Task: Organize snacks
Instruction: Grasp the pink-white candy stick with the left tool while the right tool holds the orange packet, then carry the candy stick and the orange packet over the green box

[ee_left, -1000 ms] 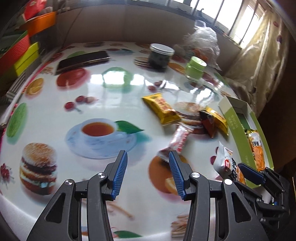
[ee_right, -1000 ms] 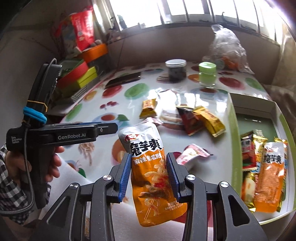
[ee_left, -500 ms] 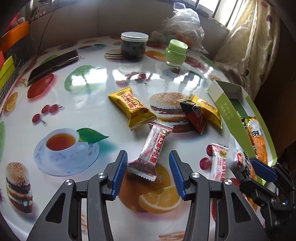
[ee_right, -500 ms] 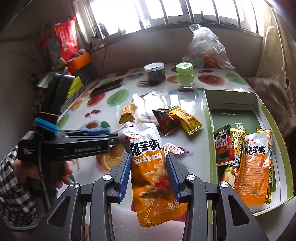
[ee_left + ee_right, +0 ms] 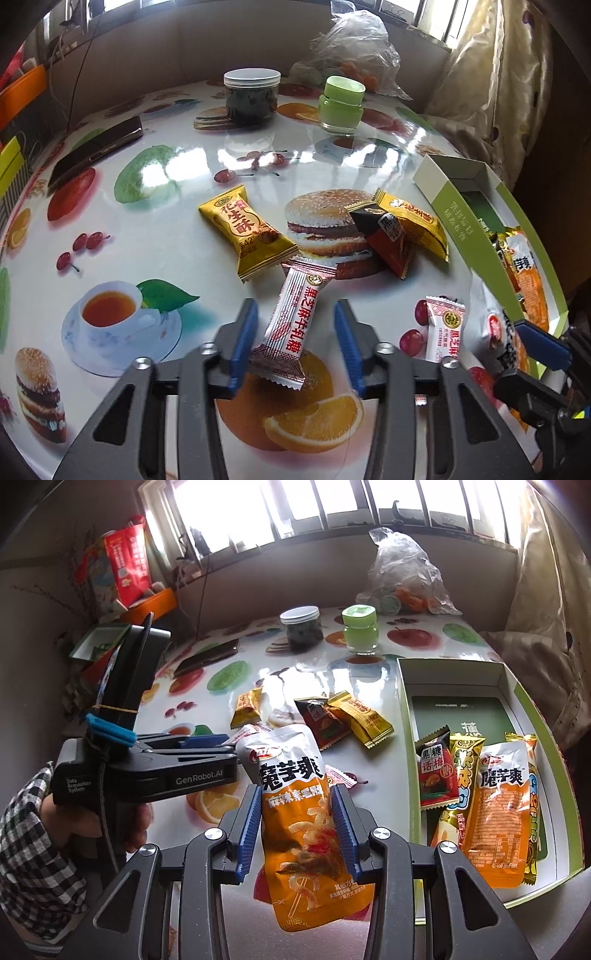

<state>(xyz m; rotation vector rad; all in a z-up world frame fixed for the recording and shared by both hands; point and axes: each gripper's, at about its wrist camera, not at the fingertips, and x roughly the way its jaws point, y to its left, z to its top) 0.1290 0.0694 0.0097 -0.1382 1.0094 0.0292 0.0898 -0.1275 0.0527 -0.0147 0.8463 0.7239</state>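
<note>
Left gripper (image 5: 295, 343): its jaws are closing around the white-and-red candy bar (image 5: 290, 325), which is lying on the desk (image 5: 177, 258) between the blue pads; the left pad is overlapping the wrapper's lower corner, the right pad is standing clear of it.
Right gripper (image 5: 298, 830): it is clamping an orange-and-white pouch (image 5: 299, 819) by both long edges, holding it upright above the desk.
Open room: bare printed desk is stretching to the left of the candy bar, over the teacup print; the near desk edge is running just below both grippers.
Crowded side: a yellow packet (image 5: 247, 232) is sitting just beyond the bar's far end, a dark red packet (image 5: 384, 240) is overlapping another yellow packet (image 5: 417, 225) to the right, and a small white candy (image 5: 443, 332) is lying near the box.
Box (image 5: 465, 229): the green-and-white carton is sitting open at the desk's right edge, already holding several packets along its near half; its far half is showing bare floor.
Far edge: a dark jar (image 5: 252, 96), a green jar (image 5: 341, 105) and a clear bag (image 5: 351, 51) are standing well apart from the snacks.
Candy bar look: a long, flat, sealed wrapper with crimped ends, lying tilted.
</note>
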